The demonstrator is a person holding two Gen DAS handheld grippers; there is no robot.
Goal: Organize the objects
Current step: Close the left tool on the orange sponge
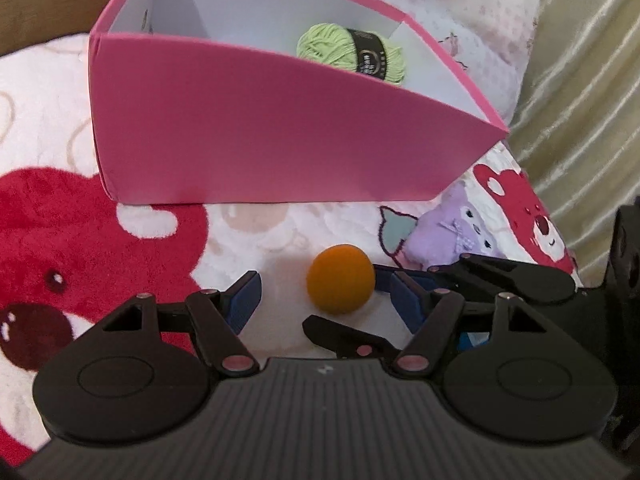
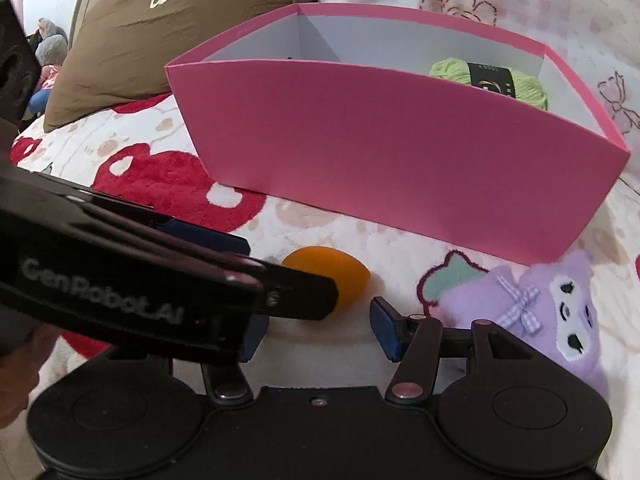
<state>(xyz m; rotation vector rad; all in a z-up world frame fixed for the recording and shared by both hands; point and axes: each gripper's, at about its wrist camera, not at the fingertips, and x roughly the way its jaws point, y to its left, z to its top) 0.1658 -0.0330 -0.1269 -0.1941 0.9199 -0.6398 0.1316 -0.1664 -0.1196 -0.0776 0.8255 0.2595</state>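
Observation:
An orange ball [image 1: 340,280] lies on the patterned blanket in front of a pink box [image 1: 260,128]. My left gripper [image 1: 323,285] is open, with its blue pads on either side of the ball and a gap on both sides. The right gripper's fingers [image 1: 516,276] reach in from the right, and one blue pad tip sits at the ball's right edge. In the right wrist view the ball [image 2: 352,278] lies just beyond my open right gripper [image 2: 316,312]. The left gripper's fingers [image 2: 224,280] cross over it and hide the right gripper's left pad. A green yarn skein [image 1: 352,50] lies in the box [image 2: 400,152].
A purple plush toy [image 2: 540,312] lies right of the ball, against the box's near corner. A brown pillow [image 2: 160,32] stands behind and to the left of the box. Pale gold fabric [image 1: 580,80] hangs at the right. The blanket [image 1: 80,216] is white and red.

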